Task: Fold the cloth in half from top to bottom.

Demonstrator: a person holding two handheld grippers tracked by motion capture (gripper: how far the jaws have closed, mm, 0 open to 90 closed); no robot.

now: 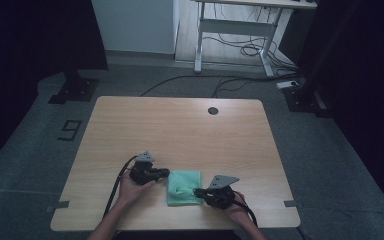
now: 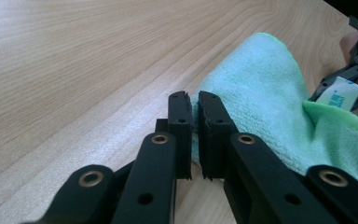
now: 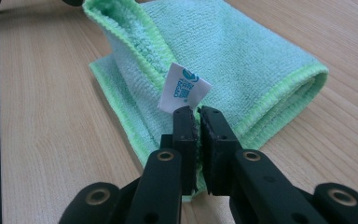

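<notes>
A mint-green microfibre cloth (image 1: 184,186) lies folded near the front edge of the wooden table (image 1: 180,130). My left gripper (image 1: 166,173) is at the cloth's left edge. In the left gripper view its jaws (image 2: 195,100) are shut with the cloth (image 2: 261,88) pinched between them. My right gripper (image 1: 198,191) is at the cloth's front right corner. Its jaws (image 3: 198,114) are shut on a lifted fold of the cloth (image 3: 242,56), just below a white label (image 3: 182,88). The left gripper view also shows the right gripper (image 2: 354,74) beyond the cloth.
The table has a round cable hole (image 1: 213,110) near its far edge. Beyond it on the floor stand a white desk frame (image 1: 235,30) with loose cables (image 1: 245,50) and dark stands at both sides. A "9" (image 1: 69,130) is marked on the floor at the left.
</notes>
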